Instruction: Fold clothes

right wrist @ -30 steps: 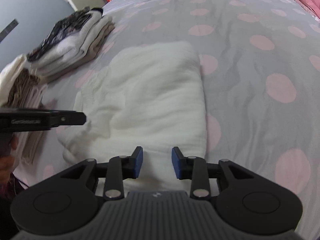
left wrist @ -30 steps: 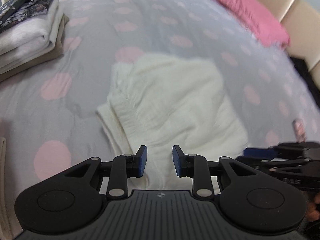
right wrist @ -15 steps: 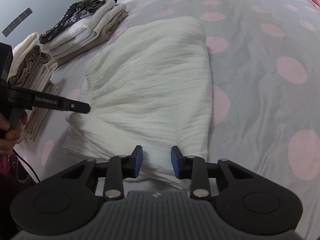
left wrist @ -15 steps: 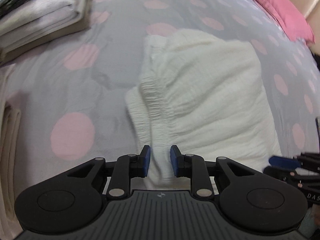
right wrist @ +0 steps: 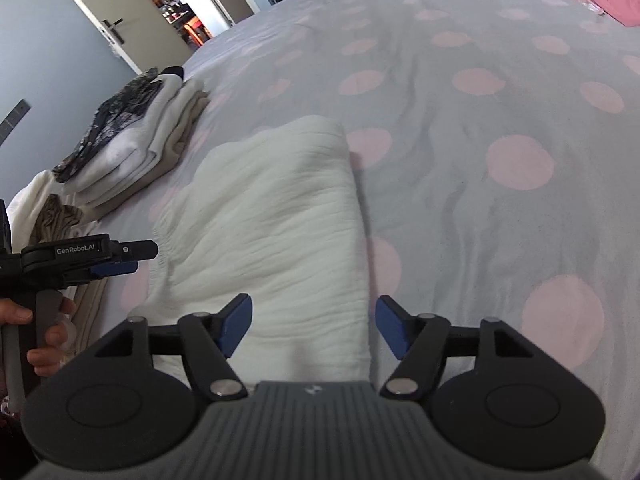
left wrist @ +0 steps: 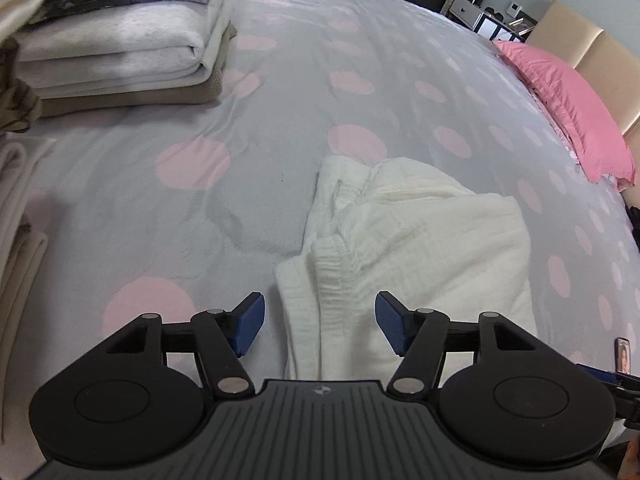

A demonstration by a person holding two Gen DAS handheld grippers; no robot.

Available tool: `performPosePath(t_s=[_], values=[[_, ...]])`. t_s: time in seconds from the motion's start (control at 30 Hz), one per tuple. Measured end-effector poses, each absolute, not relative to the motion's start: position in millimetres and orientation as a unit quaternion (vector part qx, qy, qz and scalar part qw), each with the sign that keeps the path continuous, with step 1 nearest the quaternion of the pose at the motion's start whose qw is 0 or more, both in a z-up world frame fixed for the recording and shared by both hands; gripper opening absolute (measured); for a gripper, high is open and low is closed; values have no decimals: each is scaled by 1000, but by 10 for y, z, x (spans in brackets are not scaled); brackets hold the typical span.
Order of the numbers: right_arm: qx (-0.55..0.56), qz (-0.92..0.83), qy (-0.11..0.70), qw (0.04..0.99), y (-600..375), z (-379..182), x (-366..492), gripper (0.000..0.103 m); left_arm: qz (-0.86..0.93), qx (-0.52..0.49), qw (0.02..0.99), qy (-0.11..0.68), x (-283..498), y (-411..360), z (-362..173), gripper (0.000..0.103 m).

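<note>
A folded cream garment with a gathered elastic band lies on the grey bedspread with pink dots. My left gripper hangs open just above the garment's near left edge, with nothing between its blue pads. The right wrist view has the same cream garment lying flat. My right gripper is open over its near right corner, holding nothing. The left gripper also appears there at the left, gripped by a hand.
A stack of folded clothes topped by a dark floral piece sits at the far left of the bed. More folded beige items lie at the left edge. A pink pillow and headboard are at the right. A doorway stands behind.
Both grippers were nearly shut at the garment's near edge and have now opened wide. Both have drawn back and lifted a little, and the garment rests folded on the bed.
</note>
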State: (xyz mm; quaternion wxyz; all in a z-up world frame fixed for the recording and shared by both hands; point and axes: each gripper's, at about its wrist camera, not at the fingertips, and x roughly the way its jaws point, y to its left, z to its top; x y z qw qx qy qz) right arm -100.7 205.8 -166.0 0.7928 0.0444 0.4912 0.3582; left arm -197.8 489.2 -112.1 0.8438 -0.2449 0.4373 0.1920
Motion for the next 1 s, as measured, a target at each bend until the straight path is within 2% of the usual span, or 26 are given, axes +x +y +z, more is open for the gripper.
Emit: performPosePath(t_s=[0.3, 0.53, 0.67, 0.7, 0.73, 0.83, 0.9, 1.0], values=[[34, 353, 508, 785, 2338, -1929, -580, 76, 176, -283, 837, 433, -1784, 5037, -1465, 60], [65, 362, 523, 769, 2533, -2198, -256, 77, 152, -294, 848, 414, -1739, 5138, -1579, 60], [57, 379, 509, 771, 2637, -2247, -181, 76, 142, -299, 852, 406, -1706, 5174, -1608, 53], [54, 383, 506, 771, 2662, -2255, -166, 72, 139, -297, 853, 405, -1691, 5173, -1607, 48], [56, 388, 502, 771, 2676, -2262, -155, 60, 135, -296, 856, 403, -1681, 5170, -1605, 45], [75, 399, 502, 764, 2667, -2290, -149, 40, 129, -285, 861, 401, -1652, 5141, -1601, 37], [86, 402, 497, 764, 2627, -2275, -170, 30, 126, -277, 865, 399, -1647, 5115, -1570, 29], [93, 408, 486, 767, 2599, -2160, -205, 21, 126, -258, 874, 393, -1655, 5058, -1485, 27]])
